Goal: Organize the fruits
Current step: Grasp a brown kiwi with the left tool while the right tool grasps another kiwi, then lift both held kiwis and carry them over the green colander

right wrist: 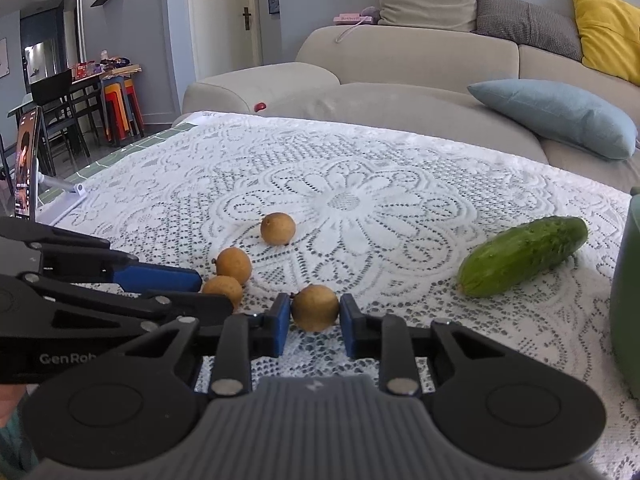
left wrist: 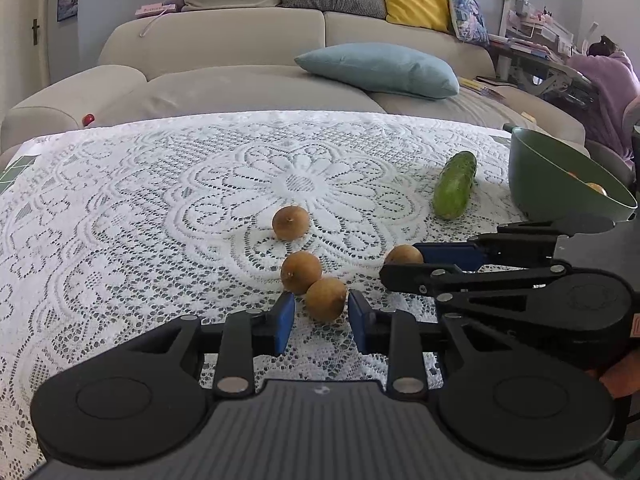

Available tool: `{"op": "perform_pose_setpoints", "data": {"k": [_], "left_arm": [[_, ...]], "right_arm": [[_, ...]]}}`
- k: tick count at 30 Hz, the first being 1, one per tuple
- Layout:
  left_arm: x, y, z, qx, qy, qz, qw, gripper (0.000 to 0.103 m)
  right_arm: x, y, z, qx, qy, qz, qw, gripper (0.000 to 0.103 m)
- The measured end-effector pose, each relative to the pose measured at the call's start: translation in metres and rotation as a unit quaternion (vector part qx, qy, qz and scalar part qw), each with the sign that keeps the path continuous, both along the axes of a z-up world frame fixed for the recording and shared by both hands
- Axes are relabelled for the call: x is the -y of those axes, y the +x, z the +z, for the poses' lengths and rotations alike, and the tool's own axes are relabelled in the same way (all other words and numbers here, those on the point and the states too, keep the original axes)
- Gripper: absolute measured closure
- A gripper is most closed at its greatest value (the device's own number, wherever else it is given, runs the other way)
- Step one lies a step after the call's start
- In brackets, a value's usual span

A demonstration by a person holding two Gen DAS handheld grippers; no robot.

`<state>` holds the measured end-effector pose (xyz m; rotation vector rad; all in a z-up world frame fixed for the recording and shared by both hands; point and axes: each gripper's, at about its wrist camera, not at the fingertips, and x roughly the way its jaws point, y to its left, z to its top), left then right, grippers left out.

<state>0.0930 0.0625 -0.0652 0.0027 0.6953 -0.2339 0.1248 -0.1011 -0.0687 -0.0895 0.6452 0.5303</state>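
Lace tablecloth (left wrist: 160, 200): round tan fruits (left wrist: 290, 222), one betw. each open gripper (left wrist: 321, 316).

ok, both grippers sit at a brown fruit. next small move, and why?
Probably close the right gripper on its brown fruit: the pads already flank it closely, and it sits apart from the others. The left gripper's fruit touches a neighbour, with wider gaps.
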Motion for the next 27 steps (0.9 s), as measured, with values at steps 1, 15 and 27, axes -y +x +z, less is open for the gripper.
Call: {"op": "perform_pose_setpoints", "data": {"k": [1,15,27], "left_arm": [[0.0009,0.0001,0.0000,0.001,0.001,0.000,1.0000,0.067],[0.0100,0.0081,-0.0050,-0.001,0.008,0.008,0.9999,0.069],[0.0093,0.0058,-0.0035,0.002,0.007,0.009,0.9999,0.077]], "right_arm": [[0.0012,-0.0004,0.0004,0.001,-0.004,-0.004,1.000,0.080],[0.0074,-0.0036,0.0015,0.004,-0.029,-0.020,0.999,0.080],[0.0060,-0.0059,0.0018,0.009,-0.037,-0.019,0.999,0.080]]}}
